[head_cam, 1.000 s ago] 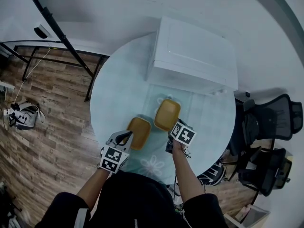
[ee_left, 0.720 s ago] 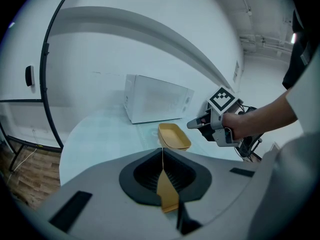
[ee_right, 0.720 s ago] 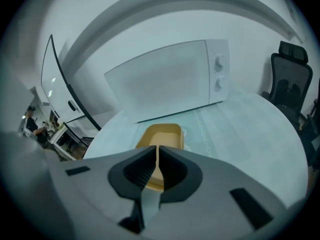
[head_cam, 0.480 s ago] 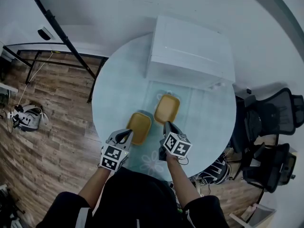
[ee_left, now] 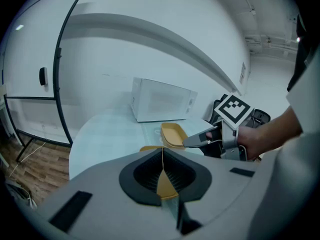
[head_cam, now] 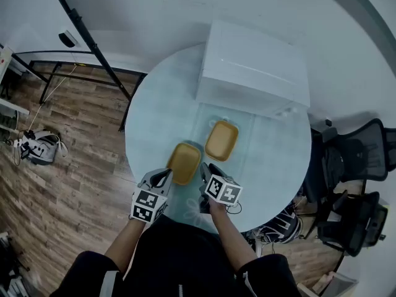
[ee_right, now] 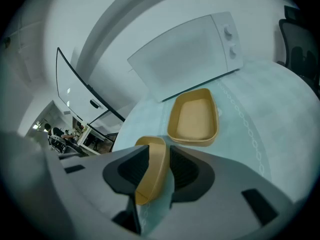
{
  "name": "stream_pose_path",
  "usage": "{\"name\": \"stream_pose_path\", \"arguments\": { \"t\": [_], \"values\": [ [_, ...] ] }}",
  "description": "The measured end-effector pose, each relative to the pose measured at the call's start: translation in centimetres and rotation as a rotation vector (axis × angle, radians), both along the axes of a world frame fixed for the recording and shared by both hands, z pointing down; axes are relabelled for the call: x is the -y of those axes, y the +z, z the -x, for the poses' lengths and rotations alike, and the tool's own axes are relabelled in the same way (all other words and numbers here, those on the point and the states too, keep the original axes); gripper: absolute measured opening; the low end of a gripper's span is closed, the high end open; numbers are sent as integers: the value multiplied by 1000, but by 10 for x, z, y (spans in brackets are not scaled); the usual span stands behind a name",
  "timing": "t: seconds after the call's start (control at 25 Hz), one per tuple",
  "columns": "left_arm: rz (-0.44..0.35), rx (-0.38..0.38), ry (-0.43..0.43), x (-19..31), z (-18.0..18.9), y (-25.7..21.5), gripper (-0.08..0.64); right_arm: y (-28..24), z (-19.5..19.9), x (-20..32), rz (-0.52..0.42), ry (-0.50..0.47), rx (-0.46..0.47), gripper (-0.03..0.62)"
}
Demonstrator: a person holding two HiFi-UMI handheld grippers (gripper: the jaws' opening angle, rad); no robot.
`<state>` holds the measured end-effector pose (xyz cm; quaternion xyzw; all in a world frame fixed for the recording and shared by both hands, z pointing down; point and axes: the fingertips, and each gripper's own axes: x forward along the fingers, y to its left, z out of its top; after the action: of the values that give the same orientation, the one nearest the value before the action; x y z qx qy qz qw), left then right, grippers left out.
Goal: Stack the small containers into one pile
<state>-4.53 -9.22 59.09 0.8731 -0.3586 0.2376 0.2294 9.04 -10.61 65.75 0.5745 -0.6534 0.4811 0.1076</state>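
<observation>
- The left gripper point(head_cam: 166, 174) pinches the near container point(head_cam: 184, 162) by its rim, which is largely hidden by the jaws.
- The right gripper point(head_cam: 205, 169) has its jaws opening around the opposite rim.
- The second container point(head_cam: 221, 140) sits just beyond on a round pale table point(head_cam: 272, 159), near a white microwave point(head_cam: 253, 70); the floor point(head_cam: 68, 141) is wood.

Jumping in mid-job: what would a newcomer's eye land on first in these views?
Two unstacked trays stand out on the round pale-green glass table: the nearer mustard-yellow shallow plastic container and the farther matching container, which lies in front of a white microwave oven. Both tools meet at the nearer container. The left gripper is clamped on its rim, and the right gripper has jaws opening with the rim between them.
</observation>
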Motion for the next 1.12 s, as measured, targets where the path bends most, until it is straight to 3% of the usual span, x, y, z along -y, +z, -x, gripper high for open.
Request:
{"name": "stream_pose_path", "arguments": {
  "t": [0.28, 0.92, 1.12],
  "values": [
    [2, 10, -56, -8, 18, 0, 14, 32, 23, -5, 97, -38, 15, 127],
    [21, 27, -133, -17, 58, 8, 14, 76, 41, -12, 241, -4, 68, 124],
    [24, 32, -126, -16, 61, 10, 14, 78, 42, -15, 260, 32, 118, 63]
  ]
}}
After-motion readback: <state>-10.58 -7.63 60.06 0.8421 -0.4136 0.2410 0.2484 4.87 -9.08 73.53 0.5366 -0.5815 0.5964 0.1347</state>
